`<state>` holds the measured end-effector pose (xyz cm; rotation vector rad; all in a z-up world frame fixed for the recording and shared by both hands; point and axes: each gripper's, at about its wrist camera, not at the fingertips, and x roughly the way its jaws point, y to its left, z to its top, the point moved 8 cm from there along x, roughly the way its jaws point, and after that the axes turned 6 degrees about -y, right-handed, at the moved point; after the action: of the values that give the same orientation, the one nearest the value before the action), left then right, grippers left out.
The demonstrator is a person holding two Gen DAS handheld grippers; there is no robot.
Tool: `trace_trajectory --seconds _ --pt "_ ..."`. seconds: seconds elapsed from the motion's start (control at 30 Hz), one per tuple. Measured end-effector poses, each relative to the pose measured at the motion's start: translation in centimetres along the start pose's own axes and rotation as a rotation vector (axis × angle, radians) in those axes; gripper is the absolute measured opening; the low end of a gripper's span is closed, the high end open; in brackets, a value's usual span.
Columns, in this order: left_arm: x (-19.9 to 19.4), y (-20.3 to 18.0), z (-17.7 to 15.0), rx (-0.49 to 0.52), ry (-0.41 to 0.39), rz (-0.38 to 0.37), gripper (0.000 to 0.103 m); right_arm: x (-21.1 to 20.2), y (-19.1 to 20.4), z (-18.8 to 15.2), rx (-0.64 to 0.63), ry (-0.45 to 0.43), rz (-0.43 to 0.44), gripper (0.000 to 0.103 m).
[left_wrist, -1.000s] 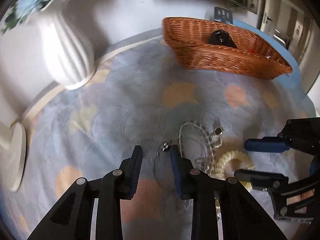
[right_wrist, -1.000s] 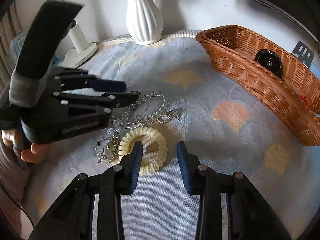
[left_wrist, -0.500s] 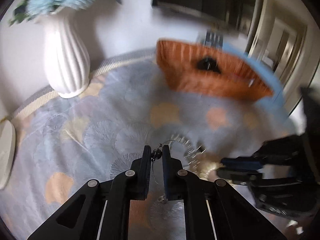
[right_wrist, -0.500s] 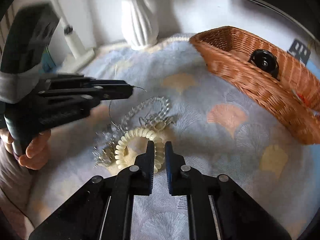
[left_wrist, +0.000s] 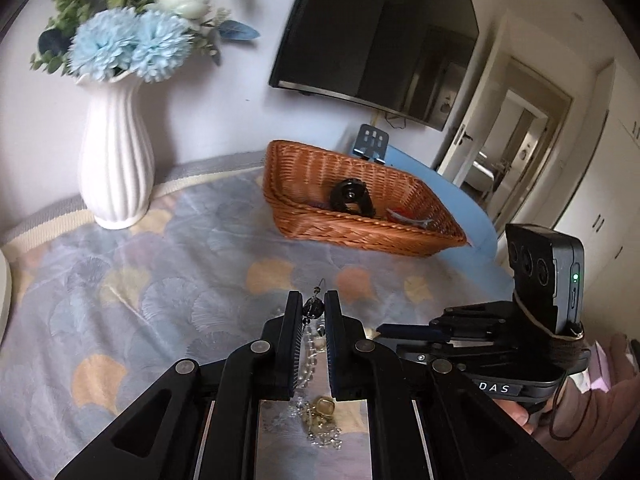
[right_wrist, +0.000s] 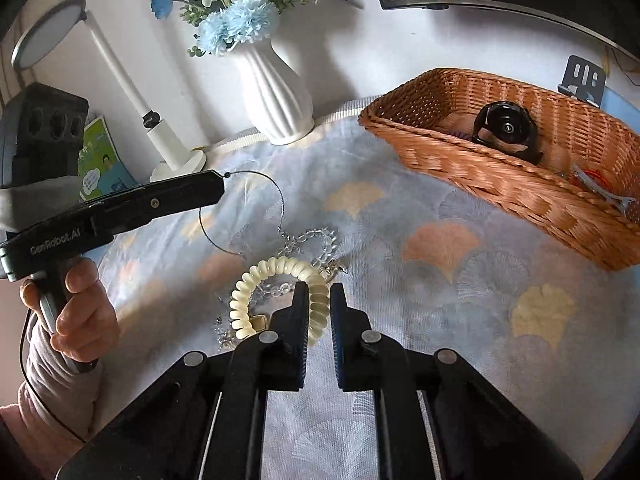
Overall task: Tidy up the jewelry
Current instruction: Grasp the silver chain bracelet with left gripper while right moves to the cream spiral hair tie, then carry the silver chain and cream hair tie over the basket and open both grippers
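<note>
My left gripper is shut on a thin wire necklace by its dark bead and holds it lifted above the cloth; the wire loop hangs from its tip in the right wrist view. My right gripper is shut on a cream spiral hair tie, raised slightly off the table. A clear bead bracelet and small gold and silver pieces lie tangled beneath. A wicker basket stands at the back right, also in the right wrist view, holding a black round item.
A white ribbed vase with blue flowers stands at the back left. A white desk lamp and a green booklet stand at the left edge. A wall TV hangs behind. The patterned tablecloth covers the table.
Both grippers have shut: the left on the wire necklace, the right on the hair tie. Both have lifted, the left higher, pulling the wire up from the pile.
</note>
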<state>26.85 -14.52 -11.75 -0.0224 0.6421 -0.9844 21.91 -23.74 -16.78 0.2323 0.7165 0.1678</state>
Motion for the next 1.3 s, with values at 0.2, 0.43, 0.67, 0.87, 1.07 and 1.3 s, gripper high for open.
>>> trace_trajectory --seconds 0.2,0.43,0.67,0.87,1.07,1.3 --pt "0.6 -2.1 1.2 0.057 0.033 0.022 0.011 -2.4 -1.9 0.4 0.008 0.005 -0.036 0.012" --pt "1.4 -8.0 6.8 0.159 -0.030 0.001 0.011 -10.1 -9.6 6.3 0.101 -0.161 -0.176 0.012" --pt "5.6 -13.3 12.0 0.177 -0.079 -0.060 0.011 -11.2 -18.6 10.3 0.203 -0.235 -0.378 0.012" --pt "12.4 -14.9 11.1 0.176 0.015 -0.089 0.011 -8.0 -22.2 11.2 0.273 -0.203 -0.390 0.012" --pt "18.3 -13.3 8.3 0.135 0.135 -0.060 0.011 -5.2 -23.9 10.3 0.300 -0.145 -0.394 0.012" --pt "19.9 -11.5 6.7 0.114 0.148 -0.001 0.012 -3.2 -23.4 10.0 0.304 -0.119 -0.330 0.013"
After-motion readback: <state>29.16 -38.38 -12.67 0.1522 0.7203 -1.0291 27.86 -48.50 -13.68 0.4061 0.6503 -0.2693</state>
